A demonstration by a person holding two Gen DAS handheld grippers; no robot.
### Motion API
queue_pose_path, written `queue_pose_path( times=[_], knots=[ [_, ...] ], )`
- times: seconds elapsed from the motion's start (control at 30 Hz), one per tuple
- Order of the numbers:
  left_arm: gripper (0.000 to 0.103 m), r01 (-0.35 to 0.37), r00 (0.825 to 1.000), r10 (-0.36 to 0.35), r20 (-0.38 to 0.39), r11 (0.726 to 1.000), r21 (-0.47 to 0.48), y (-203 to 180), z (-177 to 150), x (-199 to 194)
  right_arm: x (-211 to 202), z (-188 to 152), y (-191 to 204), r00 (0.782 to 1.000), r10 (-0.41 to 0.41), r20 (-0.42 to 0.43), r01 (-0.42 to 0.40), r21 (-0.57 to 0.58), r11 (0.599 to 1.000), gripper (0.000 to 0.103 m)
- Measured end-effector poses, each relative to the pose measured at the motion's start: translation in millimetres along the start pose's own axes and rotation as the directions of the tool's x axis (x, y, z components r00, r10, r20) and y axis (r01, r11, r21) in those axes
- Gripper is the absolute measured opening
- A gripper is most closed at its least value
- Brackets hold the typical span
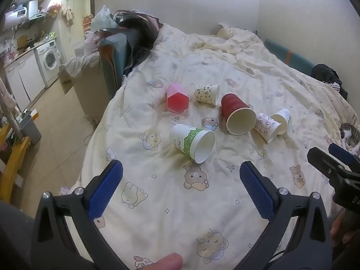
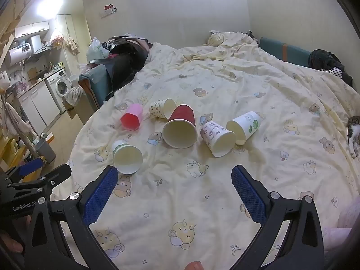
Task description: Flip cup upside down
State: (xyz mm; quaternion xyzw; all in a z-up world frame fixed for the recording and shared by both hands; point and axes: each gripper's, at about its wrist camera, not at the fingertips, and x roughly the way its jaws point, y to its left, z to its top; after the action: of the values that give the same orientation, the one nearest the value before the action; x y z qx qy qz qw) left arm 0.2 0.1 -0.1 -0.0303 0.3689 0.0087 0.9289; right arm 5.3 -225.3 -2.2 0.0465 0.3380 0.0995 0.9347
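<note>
Several cups lie on their sides on the bed's cream cartoon quilt (image 1: 175, 202). Nearest my left gripper (image 1: 181, 168) is a white cup with a green band (image 1: 191, 142), also seen in the right wrist view (image 2: 127, 156). Behind it are a large red cup (image 1: 237, 117) (image 2: 180, 129), a pink hexagonal cup (image 1: 177, 100) (image 2: 132, 117), a yellow-patterned cup (image 1: 207, 94) (image 2: 162, 108), a purple-print cup (image 1: 266, 127) (image 2: 217, 138) and a white cup with a leaf print (image 1: 282, 120) (image 2: 244, 127). My right gripper (image 2: 174, 176) hovers short of them. Both grippers are open and empty.
A cat (image 1: 349, 136) lies at the bed's right edge. Dark clothes (image 1: 135, 36) are piled at the bed's far left, with more (image 2: 326, 63) at the far right. The floor, a bin (image 1: 30, 128) and a washing machine (image 1: 50, 59) lie to the left.
</note>
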Motion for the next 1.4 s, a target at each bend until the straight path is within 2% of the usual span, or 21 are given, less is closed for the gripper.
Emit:
queue_pose_path(
  times=[1.4],
  knots=[
    [0.103,-0.001,1.000,0.001,0.002,1.000,0.003,-0.6,1.2,-2.3,2.6,-0.3,-1.5,1.000,-0.006,-0.011,0.006,-0.003,1.000,0.103]
  ],
)
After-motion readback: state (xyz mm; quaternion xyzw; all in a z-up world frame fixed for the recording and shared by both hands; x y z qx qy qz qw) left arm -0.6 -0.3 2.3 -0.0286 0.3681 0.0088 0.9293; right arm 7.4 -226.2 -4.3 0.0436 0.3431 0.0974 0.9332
